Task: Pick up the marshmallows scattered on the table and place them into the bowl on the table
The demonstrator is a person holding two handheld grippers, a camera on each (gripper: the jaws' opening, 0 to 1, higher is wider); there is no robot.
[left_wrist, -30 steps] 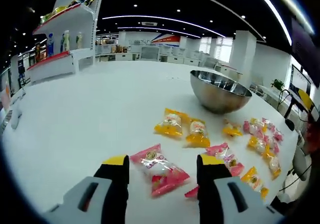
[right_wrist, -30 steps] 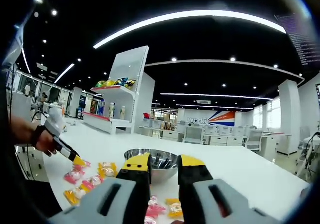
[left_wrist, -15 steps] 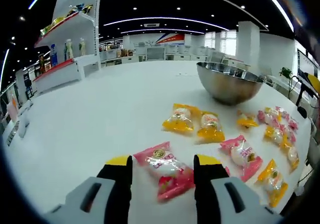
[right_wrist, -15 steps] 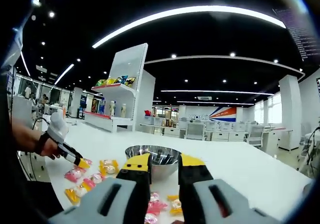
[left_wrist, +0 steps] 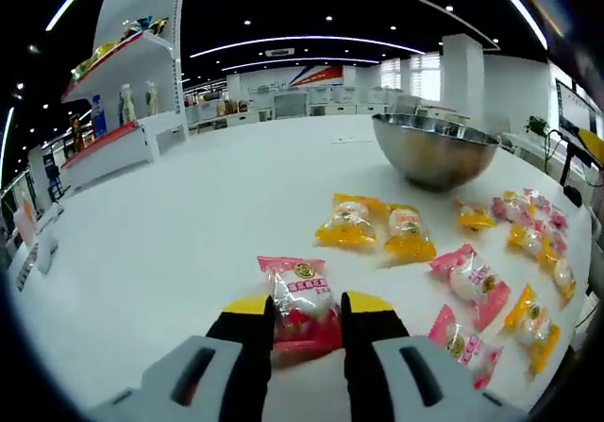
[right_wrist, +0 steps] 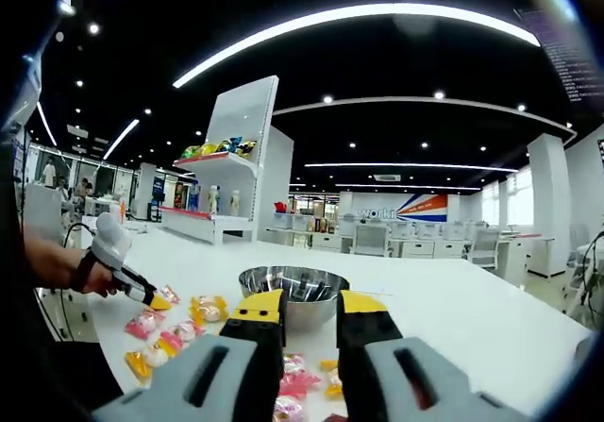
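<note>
Your left gripper point(left_wrist: 307, 309) has its yellow-tipped jaws closed in on a pink-wrapped marshmallow packet point(left_wrist: 302, 301) lying on the white table point(left_wrist: 189, 214), the packet caught between the two tips at about 6 o'clock in the left gripper view. The shiny round steel bowl point(left_wrist: 434, 150) sits at about 1 o'clock from there, with two yellow-wrapped marshmallow packets point(left_wrist: 376, 227) between it and the jaws and more pink and yellow packets point(left_wrist: 514, 266) strewn toward 3 and 4 o'clock. Your right gripper point(right_wrist: 310, 311) is raised above the table with its jaws a narrow gap apart and nothing between them, the bowl just past the tips at 12 o'clock and your left gripper low at 9 o'clock in the right gripper view.
</note>
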